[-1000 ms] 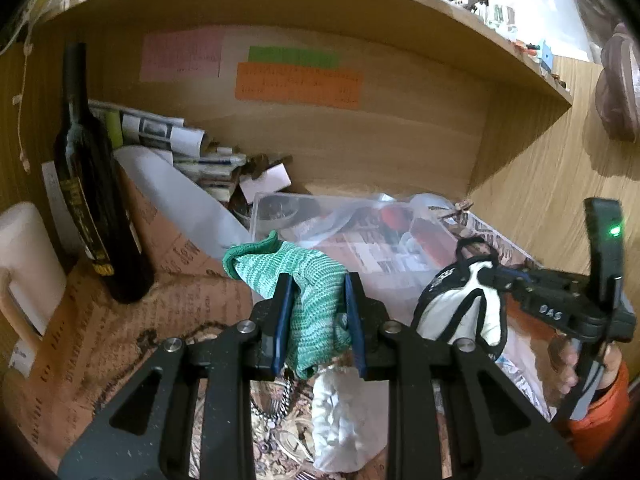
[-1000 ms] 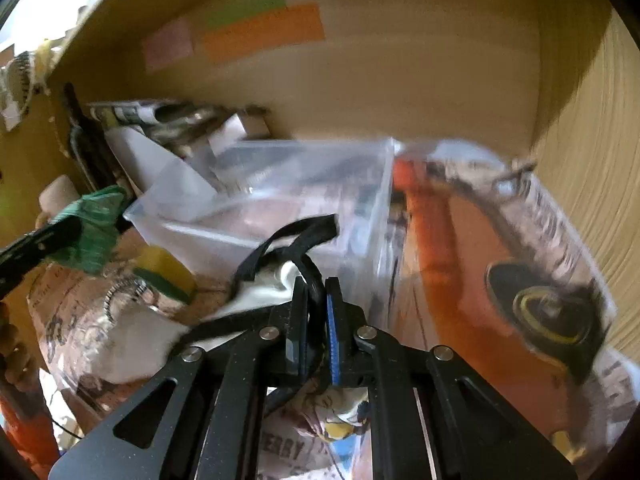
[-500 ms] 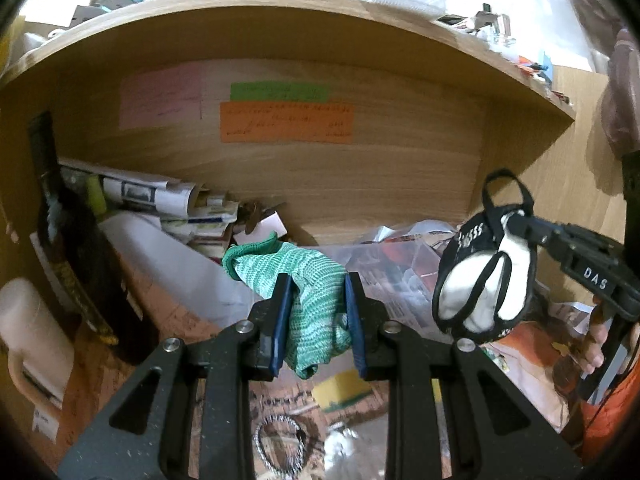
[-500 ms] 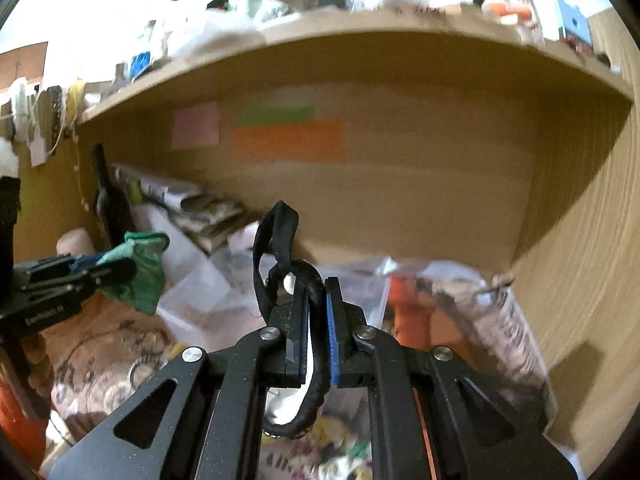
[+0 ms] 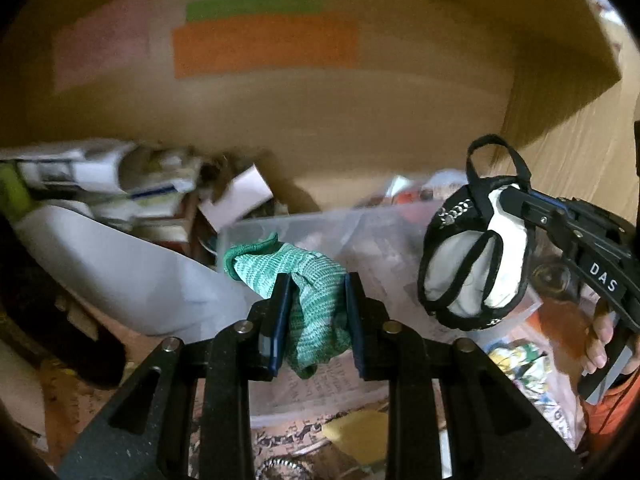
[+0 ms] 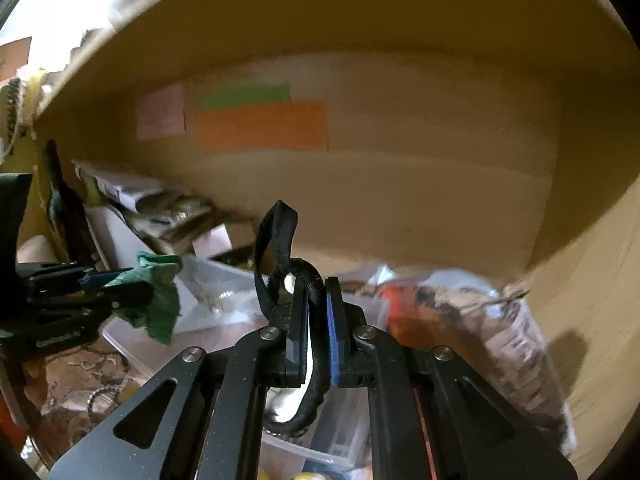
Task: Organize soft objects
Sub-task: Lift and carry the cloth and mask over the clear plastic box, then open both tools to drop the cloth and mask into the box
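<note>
Both views are blurred; the papers (image 5: pixel 120 184) piled at far left under the wooden shelf cannot be read. The left gripper (image 5: pixel 316 312), angled downward, pinches a green knitted cloth (image 5: pixel 308 280) above a clear plastic bin (image 5: pixel 384 240). To its right, a hand (image 5: pixel 600 344) holds the right gripper (image 6: pixel 318 332), pressed tight on a black-and-white strappy fabric item (image 5: pixel 472 264), also lifted over the bin.

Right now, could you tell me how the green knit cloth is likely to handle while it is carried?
The green cloth looks floppy: it bunches between the left gripper and droops below. It seems light, hanging without stretching. Its loose knit may snag on clutter.
</note>
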Motion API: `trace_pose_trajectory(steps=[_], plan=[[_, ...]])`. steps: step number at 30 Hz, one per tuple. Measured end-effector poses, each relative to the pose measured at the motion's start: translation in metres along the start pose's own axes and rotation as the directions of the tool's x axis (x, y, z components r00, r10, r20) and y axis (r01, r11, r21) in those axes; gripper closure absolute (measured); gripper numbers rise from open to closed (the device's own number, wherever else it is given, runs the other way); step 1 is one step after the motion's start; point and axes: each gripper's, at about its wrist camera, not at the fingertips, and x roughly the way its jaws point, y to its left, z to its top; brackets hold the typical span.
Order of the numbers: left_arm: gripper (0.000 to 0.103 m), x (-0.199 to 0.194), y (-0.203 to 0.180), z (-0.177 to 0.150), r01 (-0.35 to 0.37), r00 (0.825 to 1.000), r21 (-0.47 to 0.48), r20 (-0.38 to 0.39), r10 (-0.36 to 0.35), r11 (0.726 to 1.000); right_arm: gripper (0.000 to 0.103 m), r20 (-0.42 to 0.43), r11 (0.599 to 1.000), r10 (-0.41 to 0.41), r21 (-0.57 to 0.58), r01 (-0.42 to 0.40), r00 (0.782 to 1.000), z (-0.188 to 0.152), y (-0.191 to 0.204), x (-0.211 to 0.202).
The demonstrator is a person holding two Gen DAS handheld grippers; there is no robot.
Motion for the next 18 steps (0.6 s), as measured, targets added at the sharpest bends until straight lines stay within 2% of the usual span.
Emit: trace_pose_trajectory(steps=[5,10,15,17,18], plan=[[0.077,0.030,-0.005,-0.003,0.008,0.997,0.028,-0.077,-0.006,1.000,0.096,-0.103,0.999,0.024,-0.024,-0.027,0.994,-0.012,0.006,0.029],[0.077,0.052,-0.012,-0.006,0.023,0.990,0.035,-0.143,-0.018,0.999,0.094,-0.171,0.999,0.019,-0.046,-0.027,0.985,-0.022,0.010,0.044],[0.062,0.056,-0.018,-0.007,0.018,0.988,0.055,-0.155,-0.009,0.998,0.094,-0.262,0.999,0.033,-0.025,-0.041,0.965,-0.030,0.004,0.064],[0.050,0.050,-0.019,-0.005,0.013,0.990,0.059,-0.139,-0.005,0.998,0.094,-0.286,0.999,0.025,-0.031,-0.035,0.958,-0.032,0.003,0.068],[0.047,0.046,-0.019,-0.005,0.012,0.992,0.059,-0.127,-0.005,0.998,0.090,-0.291,0.999,0.023,-0.035,-0.034,0.956,-0.033,0.004,0.069]])
